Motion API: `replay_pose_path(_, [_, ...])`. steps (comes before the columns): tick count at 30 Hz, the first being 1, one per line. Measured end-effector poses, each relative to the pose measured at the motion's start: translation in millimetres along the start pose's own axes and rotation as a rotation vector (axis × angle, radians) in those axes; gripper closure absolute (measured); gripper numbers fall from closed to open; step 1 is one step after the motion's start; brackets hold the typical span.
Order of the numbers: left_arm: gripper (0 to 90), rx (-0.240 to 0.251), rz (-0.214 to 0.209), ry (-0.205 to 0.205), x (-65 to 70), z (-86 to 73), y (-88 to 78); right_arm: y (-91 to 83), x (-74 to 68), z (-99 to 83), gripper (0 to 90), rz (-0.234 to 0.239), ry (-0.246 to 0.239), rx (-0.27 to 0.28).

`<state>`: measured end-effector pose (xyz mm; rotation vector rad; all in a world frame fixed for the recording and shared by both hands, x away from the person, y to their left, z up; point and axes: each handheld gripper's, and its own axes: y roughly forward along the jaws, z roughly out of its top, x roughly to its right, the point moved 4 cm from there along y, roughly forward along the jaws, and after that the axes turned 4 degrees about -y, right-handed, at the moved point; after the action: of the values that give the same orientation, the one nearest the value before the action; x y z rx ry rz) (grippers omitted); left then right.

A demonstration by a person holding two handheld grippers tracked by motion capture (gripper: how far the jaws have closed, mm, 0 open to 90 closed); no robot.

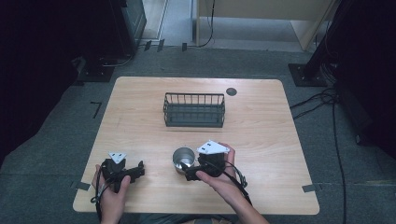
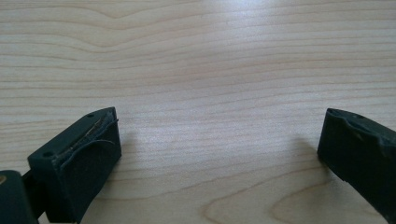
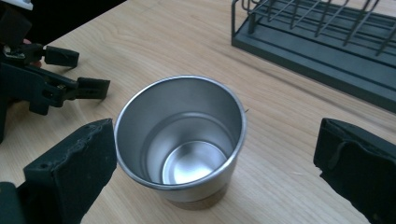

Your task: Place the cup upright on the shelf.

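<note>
— Both tongs we see are spread wide. Our right gripper (image 3: 215, 163) has its two black jaws far apart, and the steel cup (image 3: 182, 140) stands upright between them. One jaw is just beside the cup wall, the other is well apart from it. It holds nothing.

— And our left gripper (image 2: 219, 154)?

— Also wide open, with only bare wood of the table (image 2: 196, 70) between its jaws. It grips nothing. In the high view it lies low at about 7 o'clock on the table, in the left hand (image 1: 112, 193).

— Where is the cup on the table?

— We find it at about 6 o'clock from the table's middle, near the front edge, with the right hand (image 1: 219, 179) at its 4 o'clock. The cup is empty, its mouth upward.

— And the rack?

— The dark wire basket (image 1: 194, 110) stands at 12 o'clock from the cup, well apart, close to the far edge.
</note>
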<state>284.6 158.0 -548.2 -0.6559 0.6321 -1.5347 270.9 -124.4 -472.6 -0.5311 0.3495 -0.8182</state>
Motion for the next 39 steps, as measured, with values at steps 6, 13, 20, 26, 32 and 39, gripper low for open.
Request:
replay_pose_path(6, [0.0, 0.0, 0.0, 0.0, 0.0, 0.0, 0.0, 8.5, -9.4, -1.1, 0.0, 0.001, -0.009, -0.007])
replay_pose_path(13, [0.0, 0.0, 0.0, 0.0, 0.0, 0.0, 0.0, 16.0, -13.7, -3.1, 0.0, 0.004, -0.011, -0.023])
replay_pose_path(20, [0.0, 0.001, -0.002, 0.001, 0.3, 0.0, 0.1, 27.3, -19.6, -7.2, 0.0, -0.019, -0.043, -0.041])
replay_pose_path(26, [0.0, 0.001, -0.002, 0.001, 0.3, 0.0, 0.1, 35.5, -23.1, -9.3, 3.4, -0.049, -0.058, -0.05])
replay_pose_path(32, [0.0, 0.0, -0.003, 0.002, 0.3, 0.0, 0.0, 41.0, -24.0, -11.5, 8.7, -0.074, -0.075, -0.054])
replay_pose_path(39, [0.0, 0.001, -0.003, 0.001, 0.3, 0.0, 0.1, 39.4, -23.6, -10.6, 13.0, -0.079, -0.082, -0.036])
